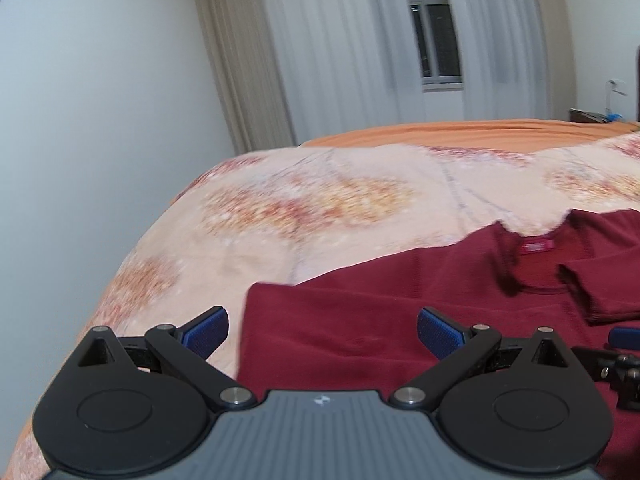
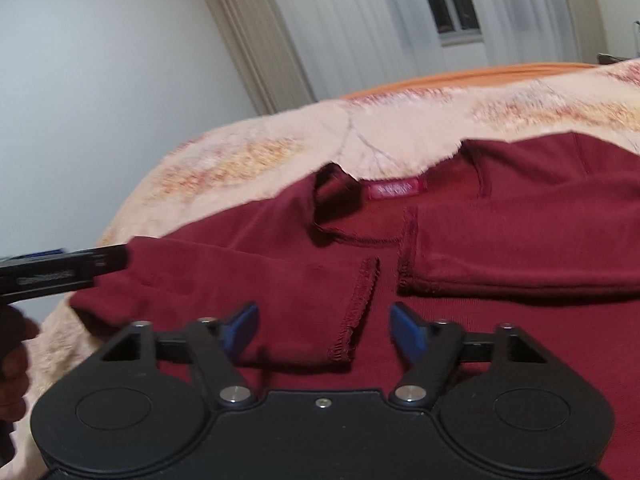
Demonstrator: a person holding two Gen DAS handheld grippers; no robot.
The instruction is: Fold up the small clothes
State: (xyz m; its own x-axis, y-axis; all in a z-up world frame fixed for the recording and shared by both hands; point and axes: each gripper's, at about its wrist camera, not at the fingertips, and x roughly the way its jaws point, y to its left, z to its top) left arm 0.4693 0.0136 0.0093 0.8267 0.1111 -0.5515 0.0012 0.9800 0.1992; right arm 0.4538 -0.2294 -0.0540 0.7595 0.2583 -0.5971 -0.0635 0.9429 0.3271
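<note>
A dark red long-sleeved top (image 1: 360,320) lies on the bed, collar and red label (image 2: 394,189) toward the far side. Both sleeves are folded in across the chest; their cuffs (image 2: 360,308) nearly meet in the middle. My left gripper (image 1: 322,332) is open and empty, just above the top's left folded edge. My right gripper (image 2: 324,330) is open and empty, hovering over the left sleeve's cuff. The left gripper also shows at the left edge of the right wrist view (image 2: 60,270); the right gripper shows at the right edge of the left wrist view (image 1: 624,352).
The bed has a peach floral cover (image 1: 320,208) over an orange sheet (image 1: 460,130). The bed's left edge drops off beside a white wall (image 1: 100,120). Curtains and a window (image 1: 436,40) stand behind. A nightstand (image 1: 592,116) is at far right.
</note>
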